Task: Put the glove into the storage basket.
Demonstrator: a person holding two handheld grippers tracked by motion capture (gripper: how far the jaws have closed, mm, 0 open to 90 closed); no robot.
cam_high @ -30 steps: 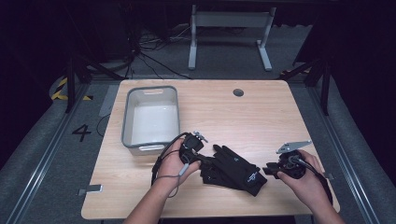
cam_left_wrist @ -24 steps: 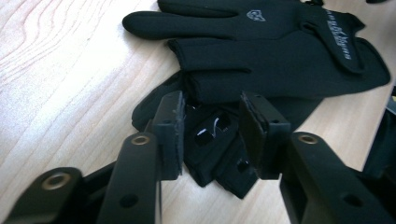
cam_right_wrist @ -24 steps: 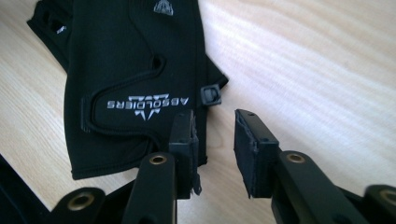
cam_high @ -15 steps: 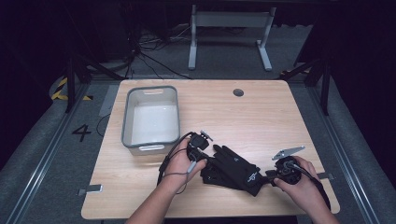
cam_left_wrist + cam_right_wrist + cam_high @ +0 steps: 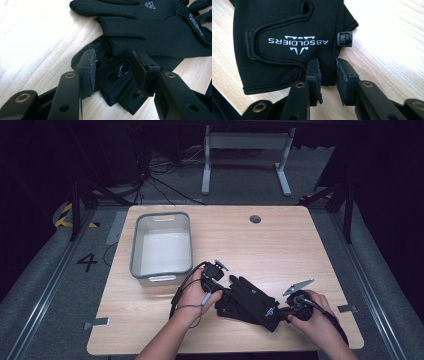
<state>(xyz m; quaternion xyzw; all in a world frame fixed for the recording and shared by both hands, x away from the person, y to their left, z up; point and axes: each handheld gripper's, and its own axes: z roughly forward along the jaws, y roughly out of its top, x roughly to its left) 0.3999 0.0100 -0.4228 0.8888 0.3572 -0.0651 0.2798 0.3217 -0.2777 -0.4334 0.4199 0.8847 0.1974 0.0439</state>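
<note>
Right gripper (image 5: 327, 72): jaws parted, just been closing, astride the glove cuff (image 5: 287, 42) edge, not clamped. Left gripper (image 5: 113, 71): jaws apart, just been opening, over the gloves' (image 5: 250, 301) fingertips on the table (image 5: 280, 245). Beyond, left, a grey bin (image 5: 162, 247).

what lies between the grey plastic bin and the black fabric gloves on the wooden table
In the high view, the left gripper and the hand holding it lie between the grey plastic bin and the black fabric gloves.
</note>
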